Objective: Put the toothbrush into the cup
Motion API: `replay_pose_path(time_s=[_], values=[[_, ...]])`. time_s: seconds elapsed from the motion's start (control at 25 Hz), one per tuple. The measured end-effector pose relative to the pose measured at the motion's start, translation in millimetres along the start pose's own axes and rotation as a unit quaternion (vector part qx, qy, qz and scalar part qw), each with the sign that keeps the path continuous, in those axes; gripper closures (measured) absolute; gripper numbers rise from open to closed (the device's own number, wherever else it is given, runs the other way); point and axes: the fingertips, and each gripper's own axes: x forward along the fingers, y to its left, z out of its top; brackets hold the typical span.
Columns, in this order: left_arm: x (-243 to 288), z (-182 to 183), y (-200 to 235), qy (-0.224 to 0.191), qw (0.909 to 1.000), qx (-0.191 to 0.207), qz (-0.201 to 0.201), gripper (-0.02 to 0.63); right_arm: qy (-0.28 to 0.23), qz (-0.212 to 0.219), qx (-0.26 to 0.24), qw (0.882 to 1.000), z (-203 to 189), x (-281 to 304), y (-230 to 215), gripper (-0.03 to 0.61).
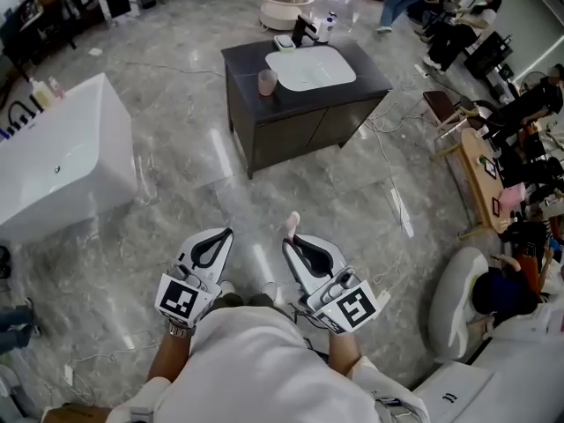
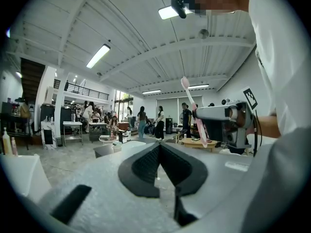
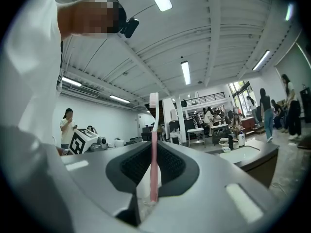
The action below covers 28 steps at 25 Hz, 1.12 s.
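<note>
Holding a slim pink plastic toothbrush upright, bristle end up, the right gripper has its fingers pinched on the handle. Left gripper fingers are pressed together with nothing between them. Small pink cup stands on the dark bench beside the white sink, well apart from both grippers.
</note>
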Motion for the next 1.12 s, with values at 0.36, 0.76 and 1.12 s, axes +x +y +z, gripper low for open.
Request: replay_pose_path(time_s=[0.36,0.76,1.12], values=[[29.3,1.5,-16.9,0.011,0.9999,0.002,0.005,0.615,-0.001,-0.027,0.004,1.0,3.2,-36.2,-33.8,0.532],[59.5,-1.3,-40.9,0.024,0.9994,0.009,0.025,0.615,0.0,-0.034,-0.009,0.999,4.1,-69.6,-78.7,0.532],[79.2,12.1,-50.4,0.02,0.9983,0.044,0.031,0.615,-0.033,-0.022,-0.002,0.999,8.8,-74.5,-98.4,0.532]])
